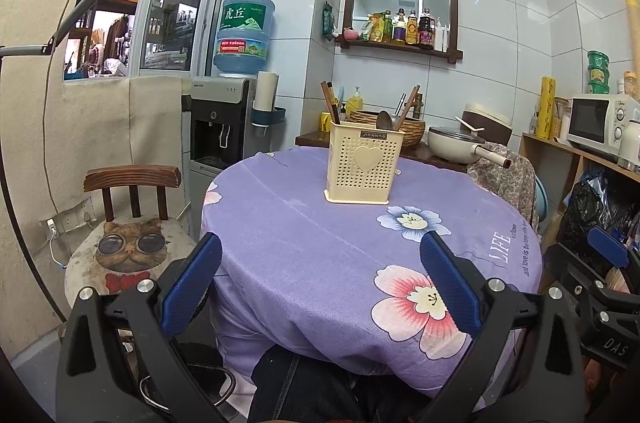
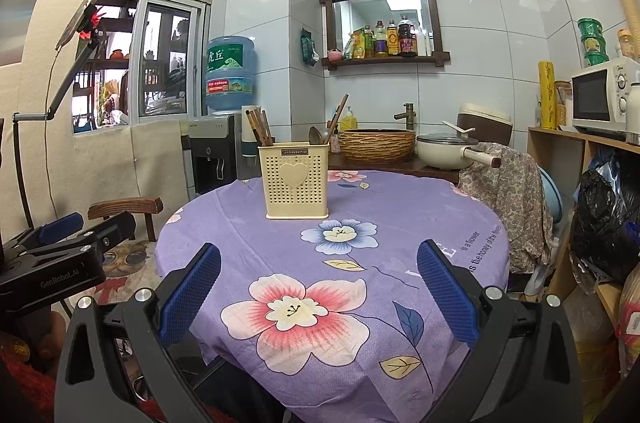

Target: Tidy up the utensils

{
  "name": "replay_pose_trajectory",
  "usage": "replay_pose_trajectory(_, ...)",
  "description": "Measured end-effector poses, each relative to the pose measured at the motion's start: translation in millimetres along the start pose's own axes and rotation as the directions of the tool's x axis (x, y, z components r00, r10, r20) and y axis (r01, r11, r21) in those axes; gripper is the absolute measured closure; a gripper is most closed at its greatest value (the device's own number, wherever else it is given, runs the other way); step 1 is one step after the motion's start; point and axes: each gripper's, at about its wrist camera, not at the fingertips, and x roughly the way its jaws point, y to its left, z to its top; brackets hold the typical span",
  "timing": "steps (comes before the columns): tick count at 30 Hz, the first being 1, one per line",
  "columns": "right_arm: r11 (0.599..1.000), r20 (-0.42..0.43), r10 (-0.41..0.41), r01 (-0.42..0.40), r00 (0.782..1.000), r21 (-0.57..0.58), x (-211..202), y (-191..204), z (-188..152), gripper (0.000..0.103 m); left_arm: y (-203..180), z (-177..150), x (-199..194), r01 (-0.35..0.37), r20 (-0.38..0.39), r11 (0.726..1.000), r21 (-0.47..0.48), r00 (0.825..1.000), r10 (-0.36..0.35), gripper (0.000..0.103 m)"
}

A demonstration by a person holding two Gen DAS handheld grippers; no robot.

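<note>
- Round table [image 2: 400,223] under a purple floral cloth: nothing loose left on it.
- Cream utensil holder [image 2: 294,179], upright at centre, already holds chopsticks [image 2: 260,127] and spoons [image 2: 318,135]; sorting looks finished.
- Left gripper [image 1: 320,279] and right gripper [image 2: 318,283]: fingers spread, empty, well short of it.

we see the utensil holder [image 2: 295,179] on the table [image 2: 400,223], chopsticks [image 2: 260,129] left in it, spoons [image 2: 318,135] right.

a round table [image 2: 400,215] under a purple flowered cloth [image 2: 360,223] lies ahead of both jaws. a cream perforated utensil holder [image 2: 294,183] stands upright on it, beyond the jaws, toward the far edge.
</note>
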Motion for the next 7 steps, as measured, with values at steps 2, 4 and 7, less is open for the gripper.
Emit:
replay_pose_trajectory(2, 1.0, -0.001, 0.001, -0.001, 1.0, 0.0, -0.1, 0.0, 0.1, 0.006, -0.5, -0.2, 0.5, 0.0, -0.003, 1.0, 0.001, 1.0, 0.0, 0.006)
replay_pose_trajectory(4, 1.0, -0.001, 0.001, -0.001, 1.0, 0.0, 0.1, -0.4, 0.0, 0.006, -0.8, -0.1, 0.9, 0.0, -0.003, 1.0, 0.001, 1.0, 0.0, 0.006)
replay_pose_trajectory(7, 1.0, -0.001, 0.001, -0.001, 1.0, 0.0, -0.2, -0.1, 0.3, 0.006, -0.8, -0.8, 1.1, 0.0, -0.006, 1.0, 0.0, 1.0, 0.0, 0.006)
